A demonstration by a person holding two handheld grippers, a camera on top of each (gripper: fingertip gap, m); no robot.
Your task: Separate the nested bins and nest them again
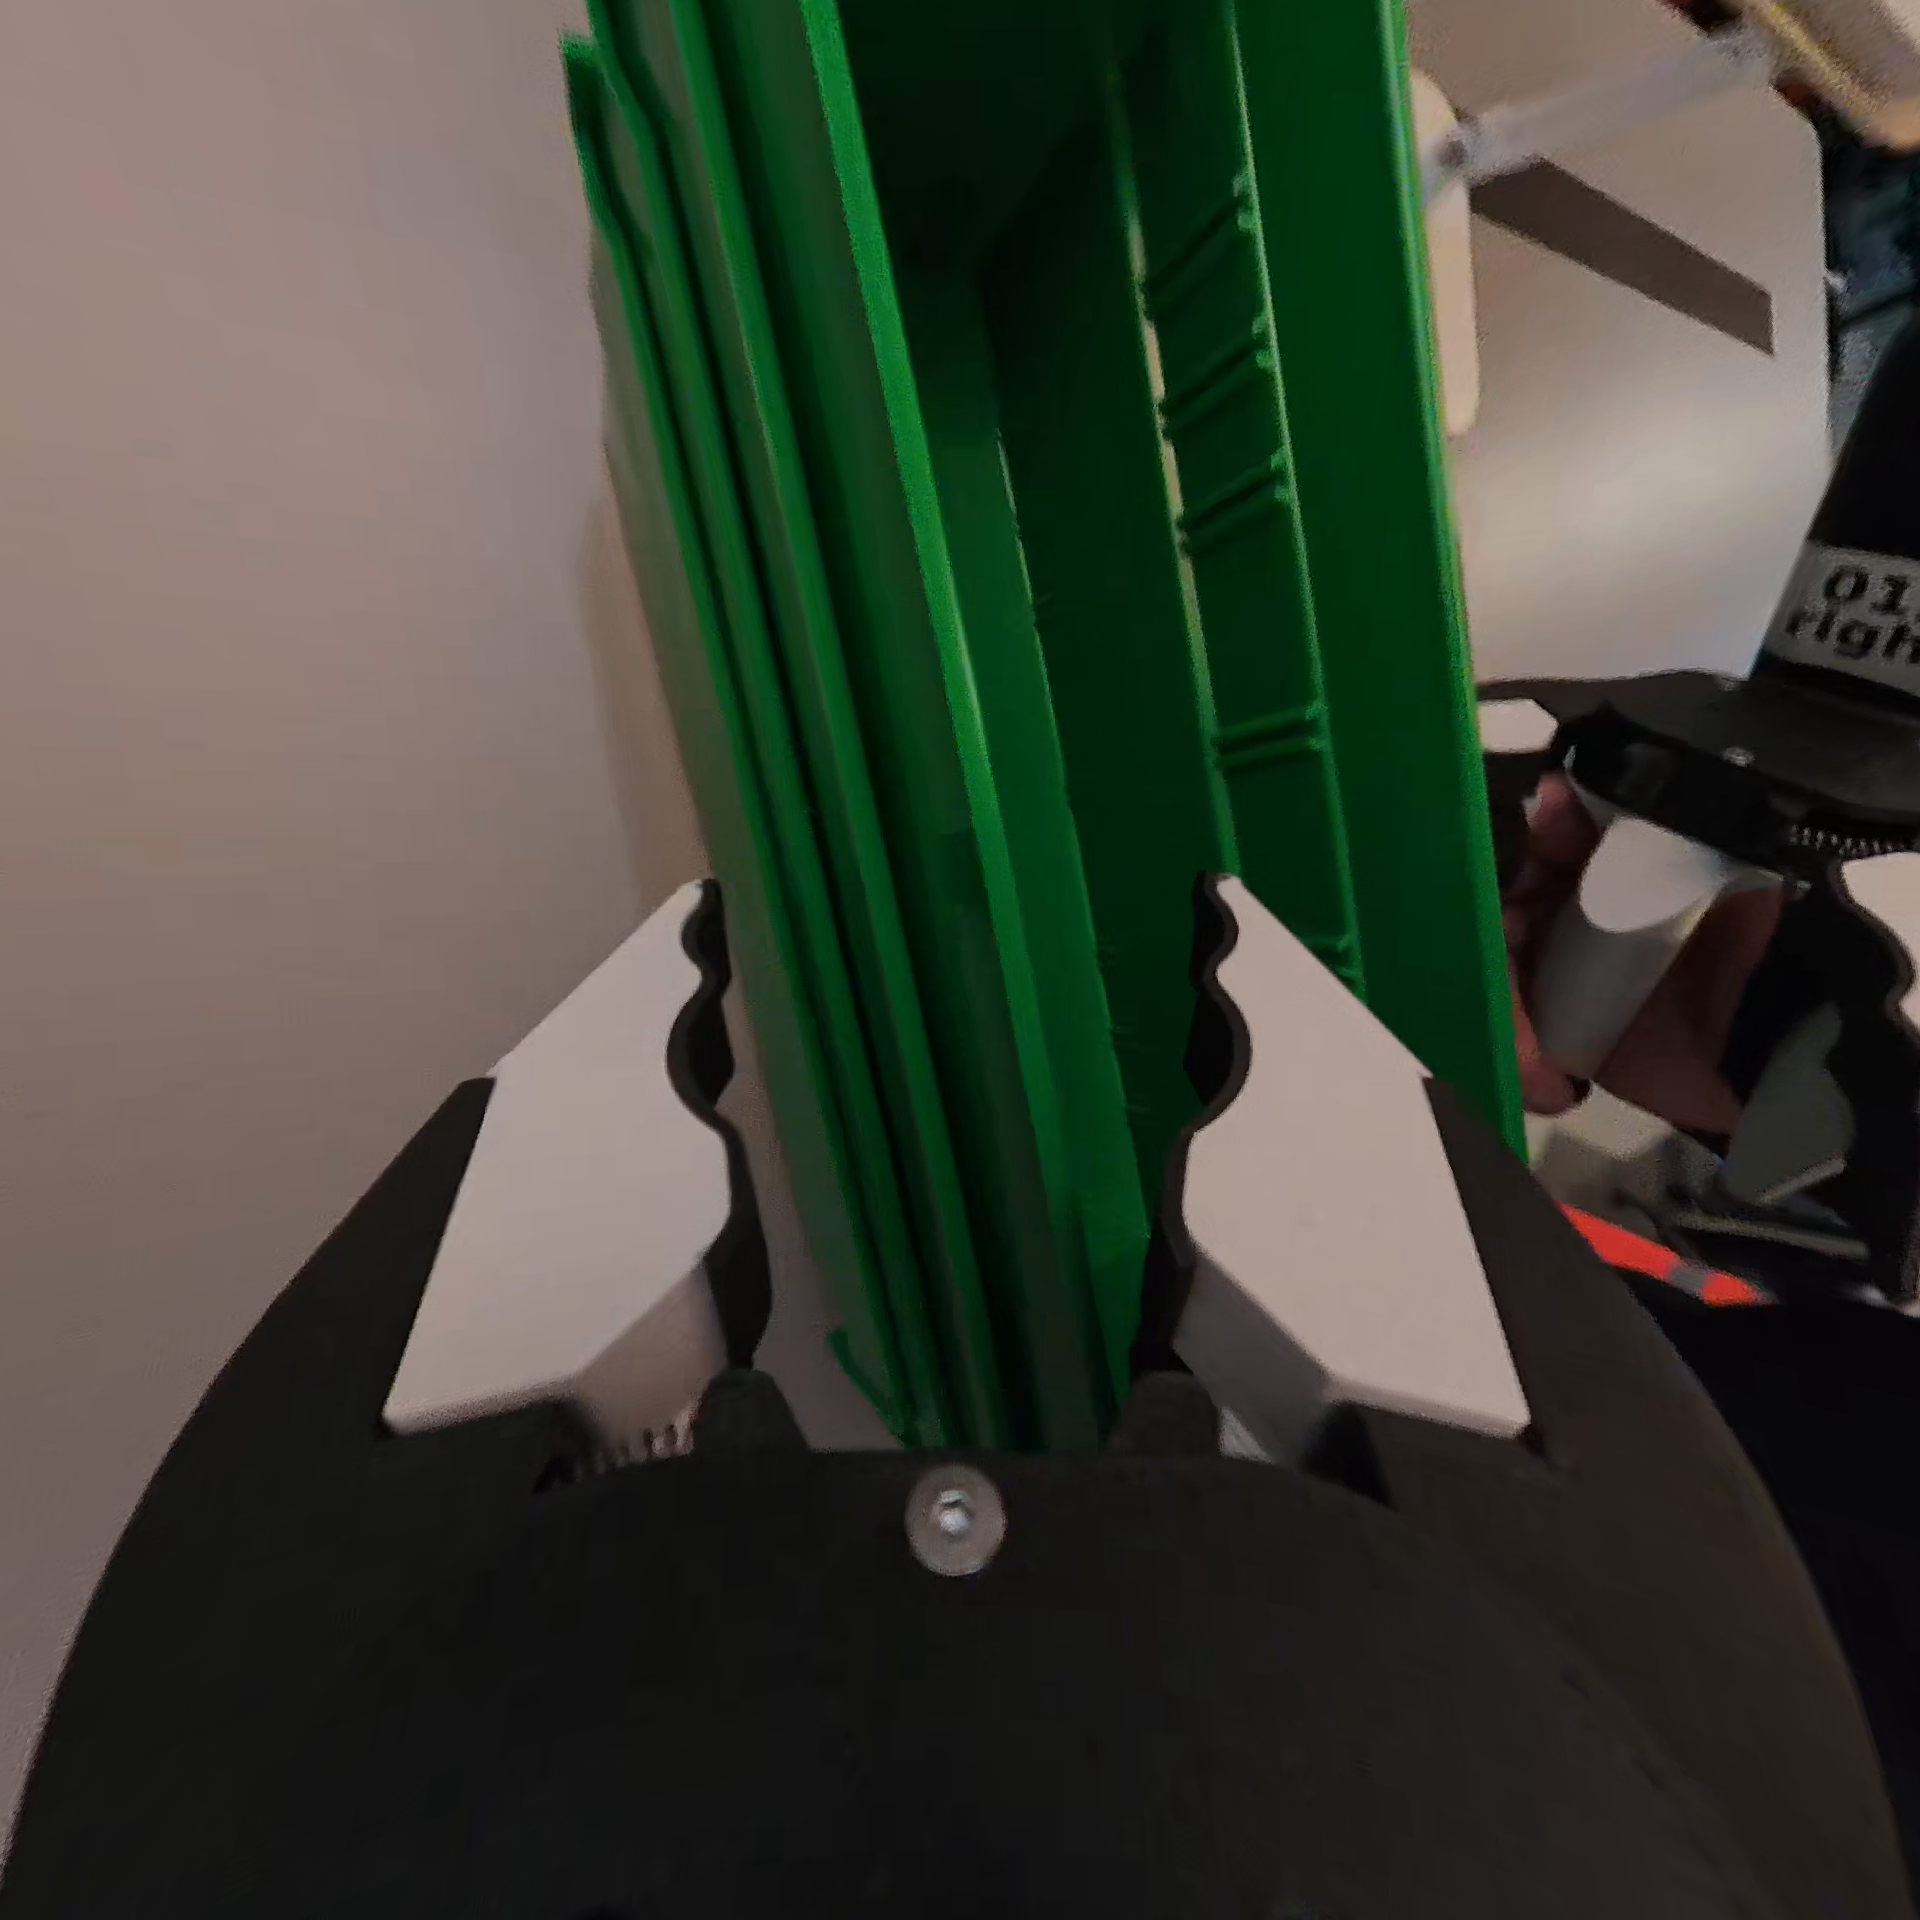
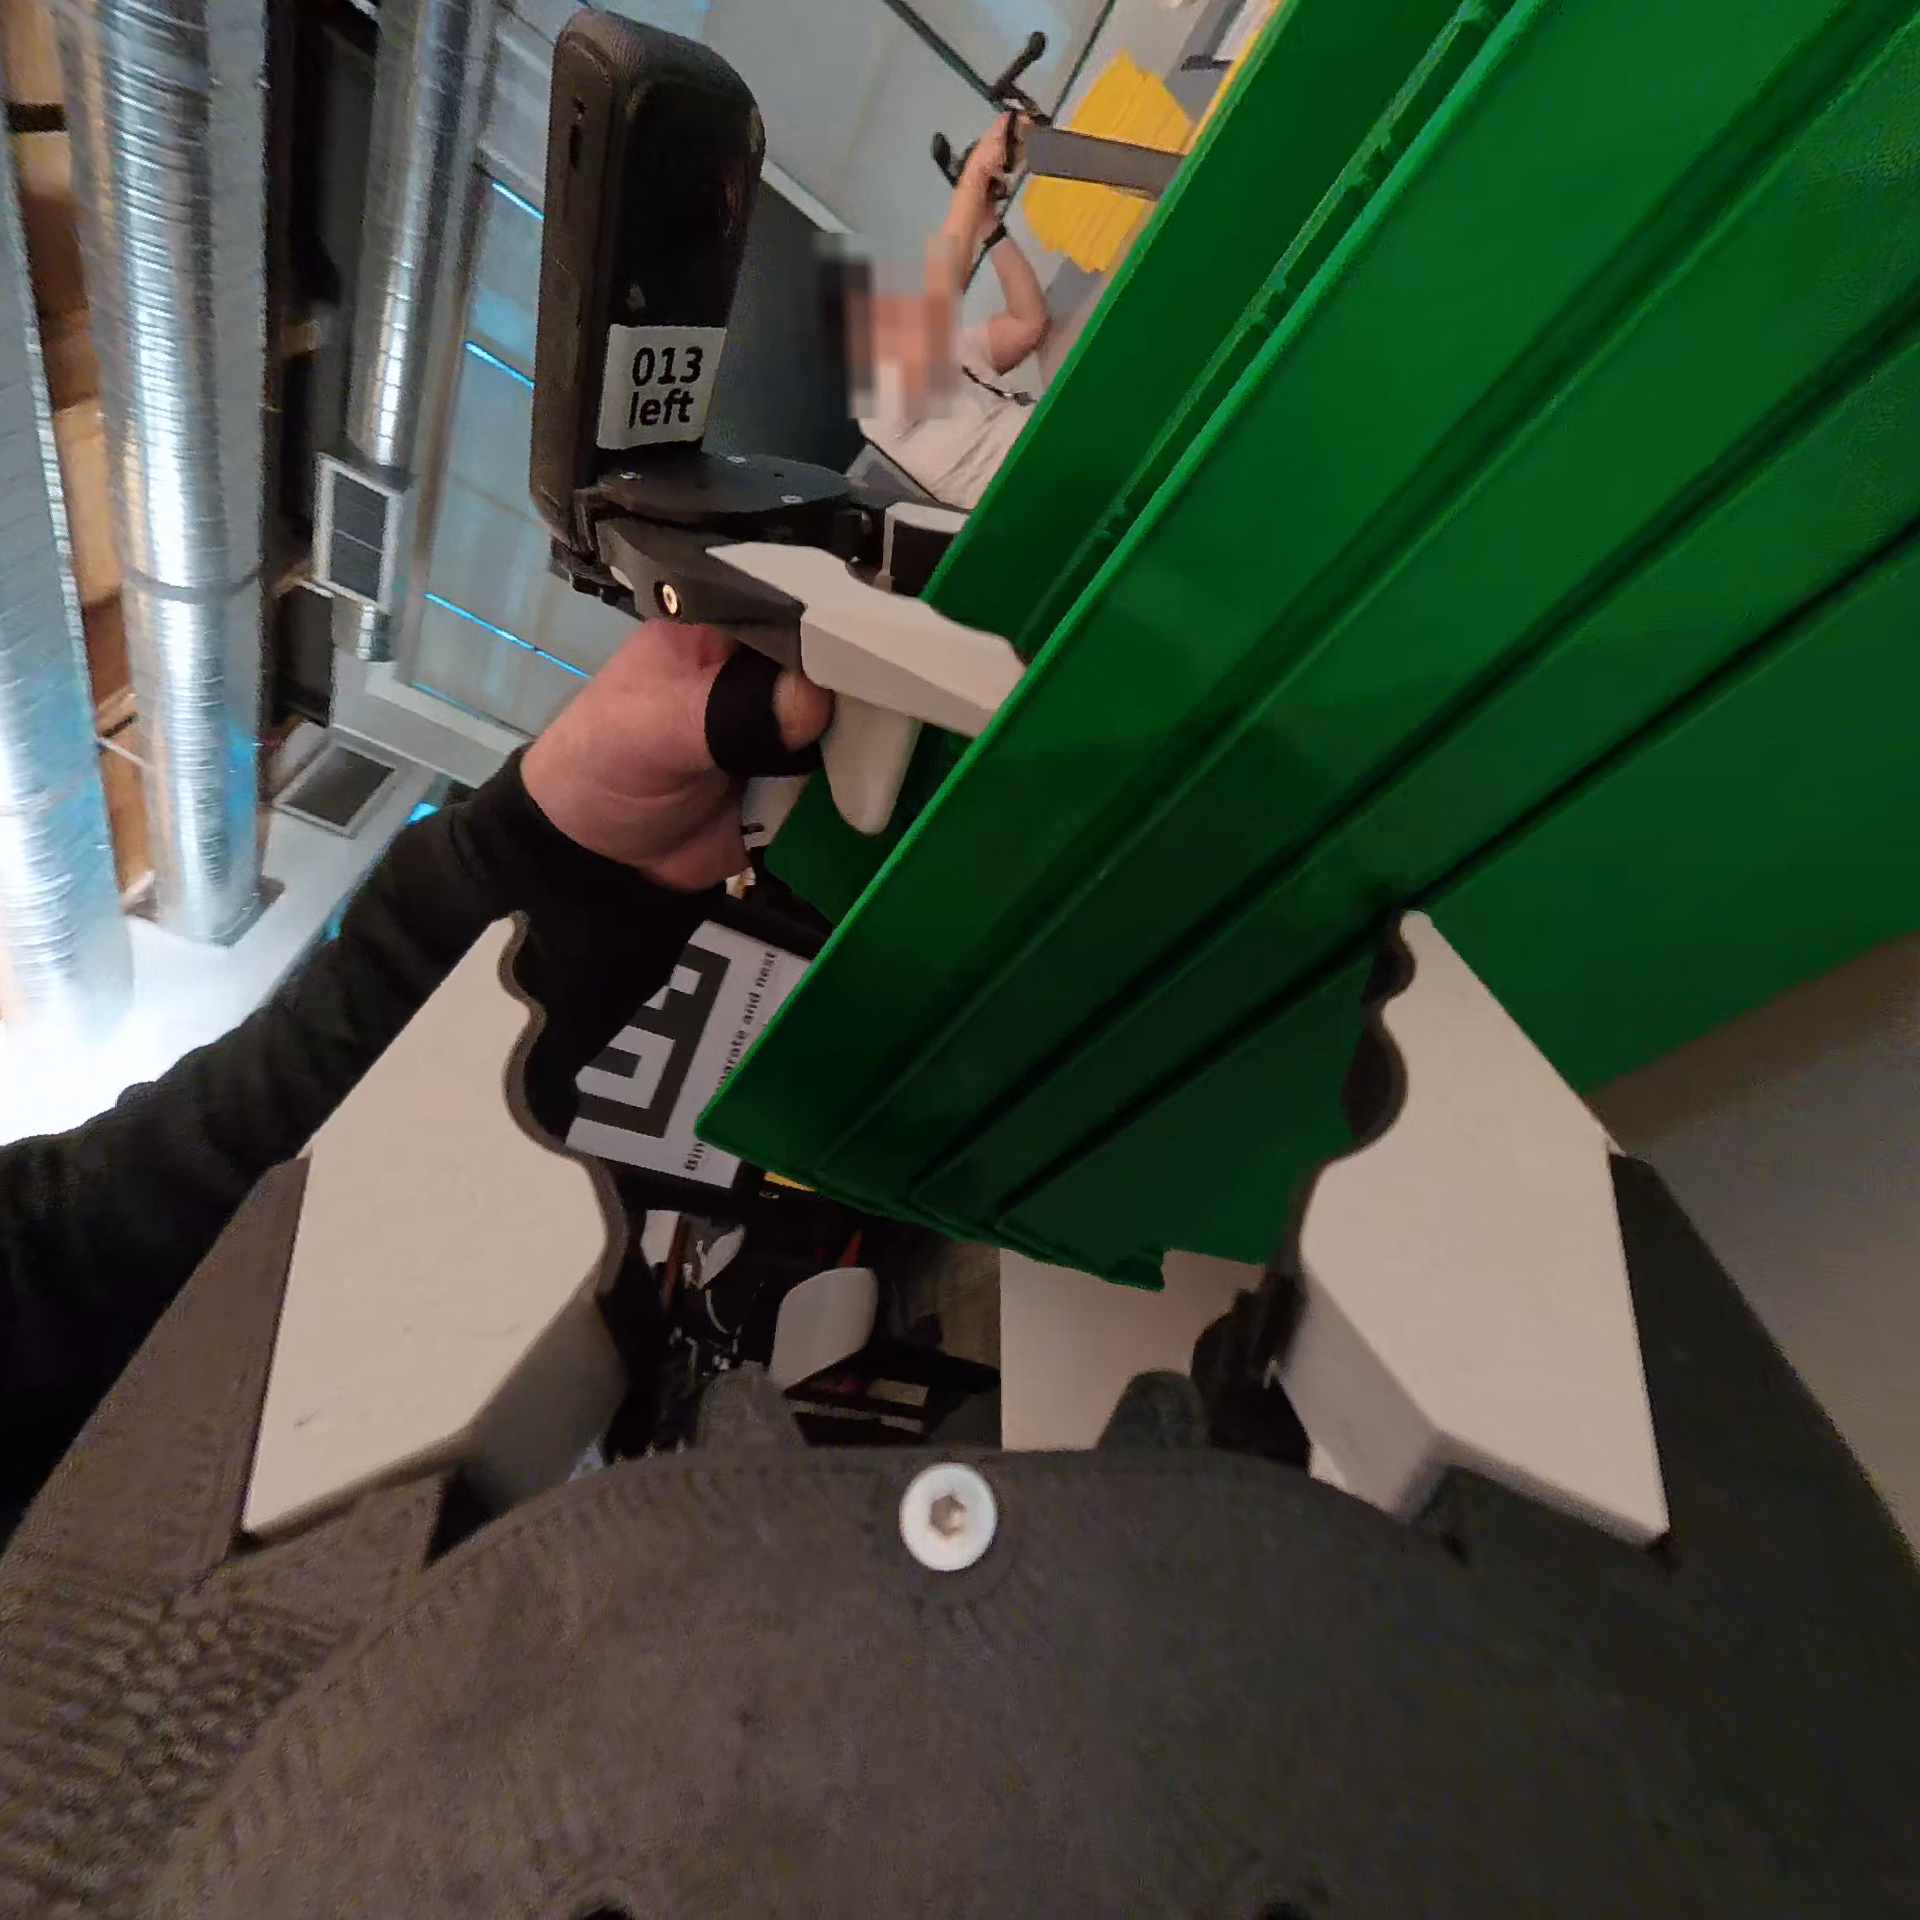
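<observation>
Several green bins [image 1: 935, 727] look nested together, rims stacked tight, so by my read you're either at the very start or right at the end; nothing here settles which, and no bin sits apart in either view.

Your left tongs [image 1: 961, 1101] have the stack's layered edge running straight between the fingers, closed around it as far as it allows.

Your right tongs [image 2: 956, 1091] are spread wide. The stack's corner sits between the fingers, brushing the right-hand one, but the left one is well clear, so no real grip there.

Only the right wrist view shows your hand [image 2: 644, 758] on the left tool, biting the far rim, plus a printed marker card [image 2: 675, 1049] just past the tongs. Only the left view shows the ribbing inside the rims.
</observation>
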